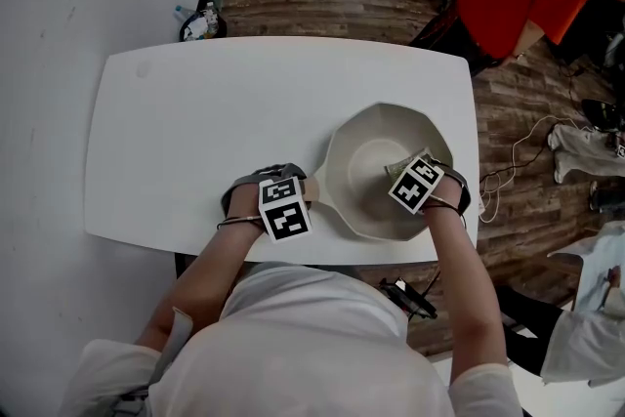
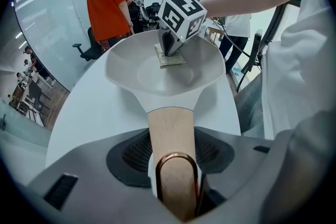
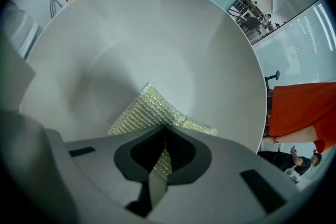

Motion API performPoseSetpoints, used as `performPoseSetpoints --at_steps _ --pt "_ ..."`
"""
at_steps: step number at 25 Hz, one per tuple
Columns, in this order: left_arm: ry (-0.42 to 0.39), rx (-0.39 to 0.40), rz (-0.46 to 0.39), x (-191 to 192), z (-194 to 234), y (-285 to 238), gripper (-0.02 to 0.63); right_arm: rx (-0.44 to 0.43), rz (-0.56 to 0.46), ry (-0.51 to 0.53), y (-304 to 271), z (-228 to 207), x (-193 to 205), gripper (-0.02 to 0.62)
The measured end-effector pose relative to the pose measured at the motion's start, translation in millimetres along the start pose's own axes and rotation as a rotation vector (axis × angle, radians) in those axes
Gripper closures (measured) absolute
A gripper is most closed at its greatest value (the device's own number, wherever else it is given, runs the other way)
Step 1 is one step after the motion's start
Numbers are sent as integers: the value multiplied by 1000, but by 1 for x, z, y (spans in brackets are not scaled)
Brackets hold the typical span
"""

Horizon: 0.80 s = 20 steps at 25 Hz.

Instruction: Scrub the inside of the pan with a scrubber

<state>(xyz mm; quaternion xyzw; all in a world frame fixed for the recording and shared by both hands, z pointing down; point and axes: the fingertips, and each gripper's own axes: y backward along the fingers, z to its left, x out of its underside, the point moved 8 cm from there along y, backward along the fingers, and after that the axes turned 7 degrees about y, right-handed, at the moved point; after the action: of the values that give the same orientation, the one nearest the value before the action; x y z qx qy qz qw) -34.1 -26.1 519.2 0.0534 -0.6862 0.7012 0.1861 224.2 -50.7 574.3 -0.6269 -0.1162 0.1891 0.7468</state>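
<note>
The pan (image 1: 376, 161), white, is set on the near right part of the table (image 1: 195, 122). Its wooden handle (image 2: 170, 134) is clamped by the left tool (image 2: 176, 181). Inside the pan, a yellow-green scrubber (image 3: 144, 113) is held pinched by the right tool (image 3: 163, 162).

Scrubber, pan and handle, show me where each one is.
scrubber (image 3: 137, 114): right gripper view, on its mesh face.
pan (image 1: 344, 173): head view, on the bare inner wall.
handle (image 2: 170, 131): left gripper view, on the wooden shaft.

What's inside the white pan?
A yellow-green scrubber, pinched by the right claw, rests against the pan floor. The spot beneath the scrubber is covered.
</note>
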Motion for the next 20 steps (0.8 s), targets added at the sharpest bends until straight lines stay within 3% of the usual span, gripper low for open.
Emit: performPoseSetpoints --at_steps 7,20 --pt "-10 -1 1 0 -2 -1 388 29 -46 -51 -2 -11 -2 572" --pt "-29 -1 -2 0 -2 -2 390 71 -200 -256 -1 -35 -15 572"
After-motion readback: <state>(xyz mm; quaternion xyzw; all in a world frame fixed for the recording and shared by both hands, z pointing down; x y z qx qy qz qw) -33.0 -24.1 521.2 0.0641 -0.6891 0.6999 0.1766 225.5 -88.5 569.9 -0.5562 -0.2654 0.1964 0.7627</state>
